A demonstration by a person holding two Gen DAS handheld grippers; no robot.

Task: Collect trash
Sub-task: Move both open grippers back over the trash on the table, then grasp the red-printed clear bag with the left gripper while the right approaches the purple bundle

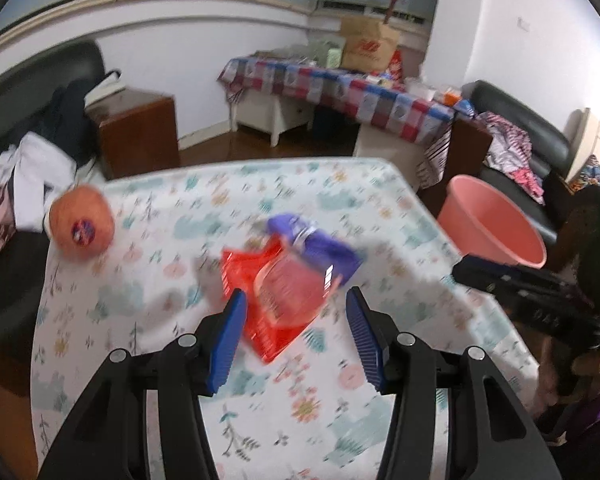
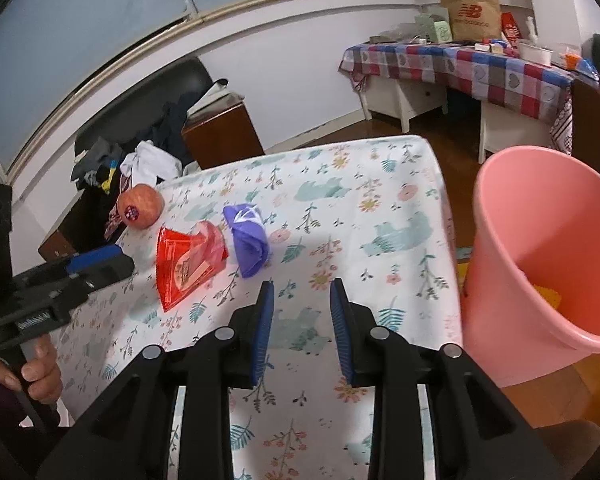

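Two pieces of trash are lying side by side on the table with the floral-print cloth (image 2: pixel 340 208): one flat red plastic wrapper (image 2: pixel 188 264) with a printed label, and one crumpled purple wrapper (image 2: pixel 248 240) touching its edge. One round orange-red fruit with a sticker (image 2: pixel 140 206) is sitting near the table's far left corner, apart from both wrappers. One pink plastic bucket (image 2: pixel 540 256) is standing off the table's right side, with something yellow showing at its bottom. Two grippers with blue ribbed pads are in play. The left gripper (image 1: pixel 296 300) is hovering over the near edge of the red wrapper, its jaws spread wide with nothing pinched between them. The right gripper (image 2: pixel 302 292) is hanging above bare cloth just beside the purple wrapper, its jaws standing partly apart and empty. One hand (image 2: pixel 40 372) is gripping the left tool's handle at the table's left edge.
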